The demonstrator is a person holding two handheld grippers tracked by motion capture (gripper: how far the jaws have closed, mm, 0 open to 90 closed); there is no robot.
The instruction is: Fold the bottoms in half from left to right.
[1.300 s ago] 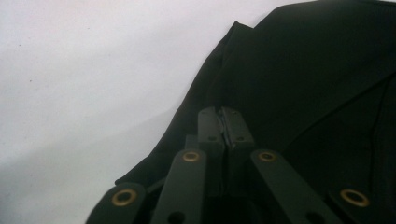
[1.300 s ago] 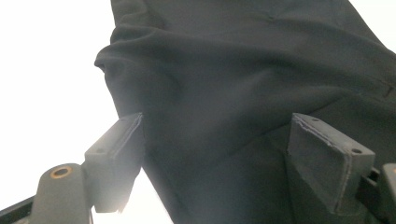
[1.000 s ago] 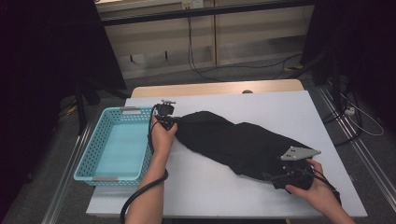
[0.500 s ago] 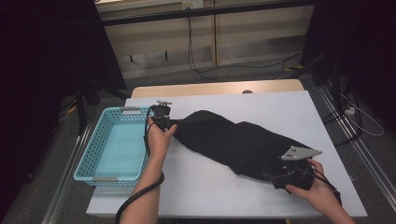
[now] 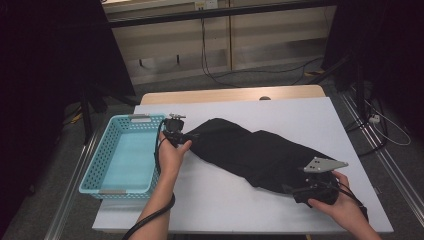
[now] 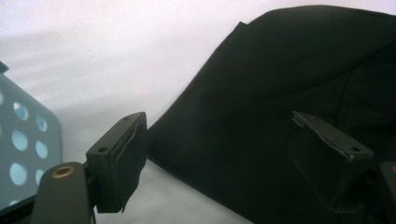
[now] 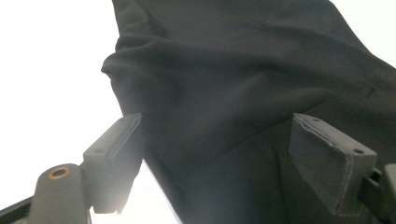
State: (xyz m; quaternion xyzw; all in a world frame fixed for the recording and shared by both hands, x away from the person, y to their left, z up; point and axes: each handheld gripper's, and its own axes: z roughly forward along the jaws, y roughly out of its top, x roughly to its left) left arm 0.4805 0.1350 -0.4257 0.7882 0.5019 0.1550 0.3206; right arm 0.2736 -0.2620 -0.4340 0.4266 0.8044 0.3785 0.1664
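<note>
Beside the turquoise basket (image 5: 120, 160), the left gripper (image 5: 192, 136) has just been opening, jaws standing wide, cloth between but unpressed. The black garment (image 5: 255, 152) is lying slack across the worktop (image 5: 300, 115). The right gripper (image 5: 289, 190) is gaping over its hem; closing now risks pinching only a loose fold.

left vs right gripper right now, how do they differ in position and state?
The left gripper sits at the black cloth's end nearest the blue basket, farther up the table; the right gripper sits at the cloth's opposite end, near the table's front edge. The left gripper's jaws have just been opening; the right gripper's have not. The right gripper carries a grey plate, which I can't see on the left. Both stand open, with the cloth's edge lying loose between the jaws.
</note>
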